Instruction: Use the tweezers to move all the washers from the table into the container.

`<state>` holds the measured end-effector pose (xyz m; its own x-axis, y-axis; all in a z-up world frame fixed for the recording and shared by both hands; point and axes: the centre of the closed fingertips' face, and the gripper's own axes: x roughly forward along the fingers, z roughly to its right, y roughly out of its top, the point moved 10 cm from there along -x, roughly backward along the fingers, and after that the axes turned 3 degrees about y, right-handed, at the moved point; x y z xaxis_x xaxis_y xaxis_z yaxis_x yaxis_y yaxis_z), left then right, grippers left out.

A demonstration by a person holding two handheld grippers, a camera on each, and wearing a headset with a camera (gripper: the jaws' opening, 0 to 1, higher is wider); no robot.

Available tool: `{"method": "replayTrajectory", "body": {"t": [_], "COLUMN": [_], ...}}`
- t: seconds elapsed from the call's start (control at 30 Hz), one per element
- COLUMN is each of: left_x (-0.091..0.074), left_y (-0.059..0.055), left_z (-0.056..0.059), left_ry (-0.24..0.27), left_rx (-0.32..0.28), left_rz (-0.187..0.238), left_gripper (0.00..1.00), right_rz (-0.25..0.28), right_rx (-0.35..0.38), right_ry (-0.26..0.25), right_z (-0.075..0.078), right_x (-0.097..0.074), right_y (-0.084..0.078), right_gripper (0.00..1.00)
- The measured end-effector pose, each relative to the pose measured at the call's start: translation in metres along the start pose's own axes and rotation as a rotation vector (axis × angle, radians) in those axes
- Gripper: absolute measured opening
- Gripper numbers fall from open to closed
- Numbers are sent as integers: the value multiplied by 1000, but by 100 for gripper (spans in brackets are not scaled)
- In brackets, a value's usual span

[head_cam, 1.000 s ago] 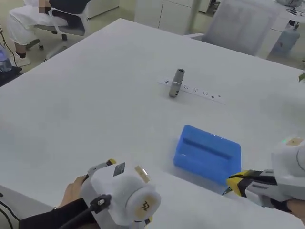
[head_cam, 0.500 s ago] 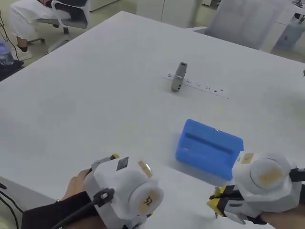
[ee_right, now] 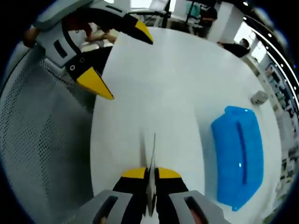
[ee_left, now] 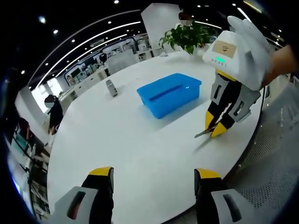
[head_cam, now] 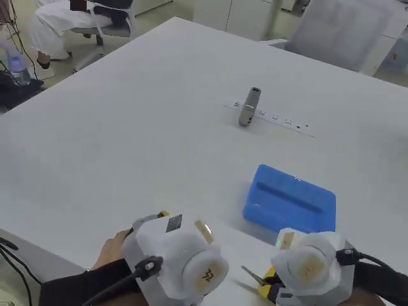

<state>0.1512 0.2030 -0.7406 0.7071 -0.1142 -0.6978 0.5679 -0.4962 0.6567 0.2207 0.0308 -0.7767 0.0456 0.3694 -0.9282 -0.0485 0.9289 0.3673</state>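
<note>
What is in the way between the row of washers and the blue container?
Nothing visible. Only bare table lies between the washers, lined up beside a grey cylinder, and the blue container. The right tool, shut on the tweezers, is on the container's near side.

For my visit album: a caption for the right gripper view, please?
Right gripper clamps tweezers over the white table, blue container alongside, open left gripper ahead.

White tabletop [head_cam: 127, 134] w/ blue container [head_cam: 290, 201] front-right; behind it, well apart, a grey cylinder [head_cam: 249, 106] lies at one end of a row of small dark bits [head_cam: 287, 122], too small to ID. L tool [head_cam: 167, 220] sits bottom left in a hand [head_cam: 111, 250]. R tool [head_cam: 269, 284] is bottom right, just in front of the container, w/ tweezers [head_cam: 250, 275] tip poking out from its yellow jaws.
</note>
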Motion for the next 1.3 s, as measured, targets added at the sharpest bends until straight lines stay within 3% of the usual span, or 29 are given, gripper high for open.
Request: {"method": "replayTrajectory", "body": {"t": [0.1, 0.17, 0.23, 0.33, 0.43, 0.5, 0.67, 0.8, 0.9, 1.07, 1.17, 1.3], "left_x": [1, 1, 0, -2, -6, -9, -17, -23, -27, -30, -31, -33], "left_y": [0, 1, 2, 4, 7, 10, 19, 28, 31, 31, 30, 29], "left_z": [1, 2, 3, 3, 6, 6, -1, -8, -12, -17, -18, -16], "left_ry": [-8, -23, -49, -84, -162, -203, -216, -234, -246, -210, -203, -198], "left_rx": [4, -3, -15, -38, -79, -95, -82, -136, -153, -139, -138, -131], "left_rz": [1, 5, 19, 27, 64, 78, 98, 143, 159, 158, 154, 157], "left_gripper": [70, 67, 67, 65, 67, 74, 83, 94, 99, 99, 99, 99], "right_rz": [-17, -3, 15, 105, 228, 317, 429, 448, 479, 494, 480, 482], "right_rx": [31, 50, 119, 209, 383, 497, 640, 721, 785, 844, 854, 861], "right_ry": [-30, -21, -44, -98, -183, -239, -344, -410, -448, -467, -483, -489], "right_z": [0, -2, -3, -4, -9, -12, -21, -31, -38, -43, -44, -44], "right_x": [-2, -2, -7, -25, -55, -74, -102, -116, -122, -123, -121, -121], "right_y": [-1, -1, -2, -3, -14, -23, -45, -59, -68, -77, -80, -81], "right_gripper": [5, 8, 16, 19, 30, 37, 52, 74, 80, 88, 96, 99]}}
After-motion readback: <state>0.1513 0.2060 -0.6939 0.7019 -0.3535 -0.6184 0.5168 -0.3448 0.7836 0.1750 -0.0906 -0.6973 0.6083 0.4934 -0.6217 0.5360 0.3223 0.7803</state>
